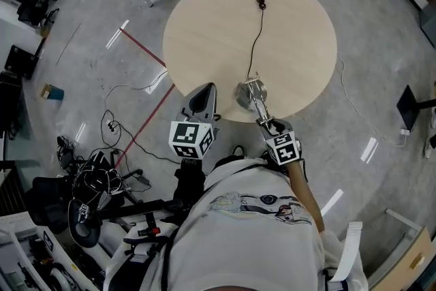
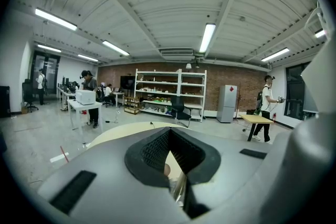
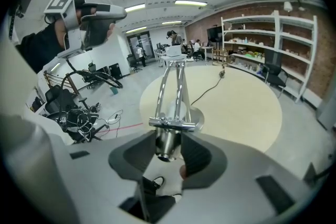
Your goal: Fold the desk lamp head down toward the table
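1. the lamp head (image 3: pixel 167 140), a small bare-metal cone with its round mouth turned toward your camera, sat at the top of the lamp, above the near edge of the round table (image 1: pixel 293 24).
2. your right gripper (image 3: pixel 169 152) had its jaws partly open around that cone. the dark ribbed pads (image 3: pixel 202 157) looked to be touching it on both flanks, likely so that you could swing the head by its body rather than by the thin frame.
3. a short chrome crossbar (image 3: pixel 173 124) ran across just behind the head. from it two slim polished rods (image 3: pixel 170 92) ran side by side down to the base.
4. the base (image 1: pixel 244 97) was a flat, shiny metal disc standing close to the table's near rim. i judged its weight was what should keep the lamp planted during the fold.
5. a thin black cord (image 1: pixel 257 31) trailed from the base across the pale wood-grain top to the far side.
6. your left gripper (image 1: pixel 203 97) was closed with nothing between the jaws. it hung beside the base without touching it, probably on standby to steady the lamp.
7. the head was up and the fold not yet made. a slip on the smooth cone seemed the main risk.
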The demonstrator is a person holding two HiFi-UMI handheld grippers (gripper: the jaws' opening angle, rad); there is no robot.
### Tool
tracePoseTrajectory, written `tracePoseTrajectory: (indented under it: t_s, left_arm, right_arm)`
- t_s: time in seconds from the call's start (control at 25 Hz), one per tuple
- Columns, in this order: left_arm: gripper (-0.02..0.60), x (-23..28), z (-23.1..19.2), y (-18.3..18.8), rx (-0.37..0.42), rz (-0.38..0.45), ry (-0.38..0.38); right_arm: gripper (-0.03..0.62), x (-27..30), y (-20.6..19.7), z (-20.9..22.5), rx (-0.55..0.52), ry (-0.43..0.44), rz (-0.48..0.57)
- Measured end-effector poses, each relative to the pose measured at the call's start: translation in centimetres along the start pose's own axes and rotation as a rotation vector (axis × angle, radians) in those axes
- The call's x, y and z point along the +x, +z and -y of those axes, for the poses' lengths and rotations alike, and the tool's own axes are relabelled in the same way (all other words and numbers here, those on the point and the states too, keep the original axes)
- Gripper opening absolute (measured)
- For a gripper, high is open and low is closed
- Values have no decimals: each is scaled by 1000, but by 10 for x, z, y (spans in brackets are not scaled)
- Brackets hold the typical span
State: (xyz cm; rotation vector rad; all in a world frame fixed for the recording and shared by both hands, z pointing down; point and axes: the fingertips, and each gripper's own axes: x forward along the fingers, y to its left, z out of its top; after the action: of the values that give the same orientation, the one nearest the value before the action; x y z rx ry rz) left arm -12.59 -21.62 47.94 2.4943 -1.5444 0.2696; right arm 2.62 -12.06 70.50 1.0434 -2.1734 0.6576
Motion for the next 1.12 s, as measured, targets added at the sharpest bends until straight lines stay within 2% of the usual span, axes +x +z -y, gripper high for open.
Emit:
tracePoseTrajectory:
  t_s: [1.12]
  left_arm:
    - [2,-11,-11,5,8,12,29]
  right_arm:
    - [152,28,-12,8,52,9,-50]
